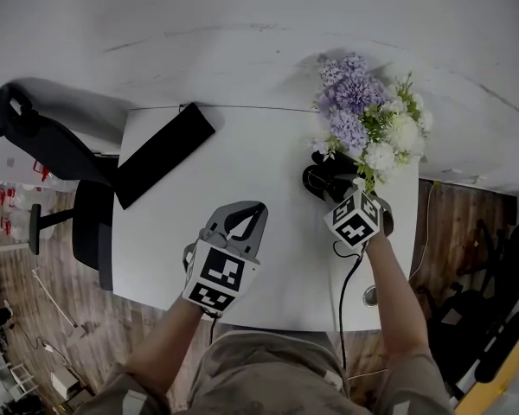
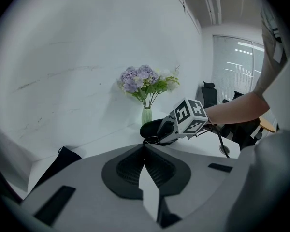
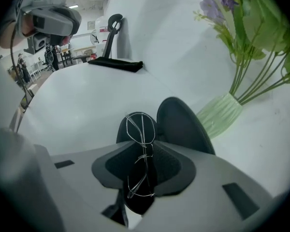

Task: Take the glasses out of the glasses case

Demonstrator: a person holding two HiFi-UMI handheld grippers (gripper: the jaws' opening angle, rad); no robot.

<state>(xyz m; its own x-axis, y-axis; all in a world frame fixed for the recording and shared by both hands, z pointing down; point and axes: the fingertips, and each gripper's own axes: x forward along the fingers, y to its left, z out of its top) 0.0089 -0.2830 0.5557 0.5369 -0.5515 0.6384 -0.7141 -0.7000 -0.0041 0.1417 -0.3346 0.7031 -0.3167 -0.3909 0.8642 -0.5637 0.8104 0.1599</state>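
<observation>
The black glasses case (image 3: 181,124) lies open on the white table (image 1: 242,154), just in front of the vase. Thin wire-framed glasses (image 3: 141,128) stand up out of it, one lens above the jaw tips and the other lower in the gap. My right gripper (image 3: 144,148) points steeply down over the case (image 1: 320,180), its jaws closed on the glasses at their middle. From the left gripper view, one lens ring (image 2: 152,140) shows under the right gripper's tips (image 2: 158,135). My left gripper (image 1: 245,217) hovers over bare table left of the case, tips together and empty.
A pale green vase (image 3: 217,116) with purple and white flowers (image 1: 368,115) stands right behind the case. A black cloth (image 1: 163,154) lies at the table's far left corner. An office chair (image 1: 35,132) stands off the left edge. A cable (image 1: 342,292) trails from the right gripper to the near edge.
</observation>
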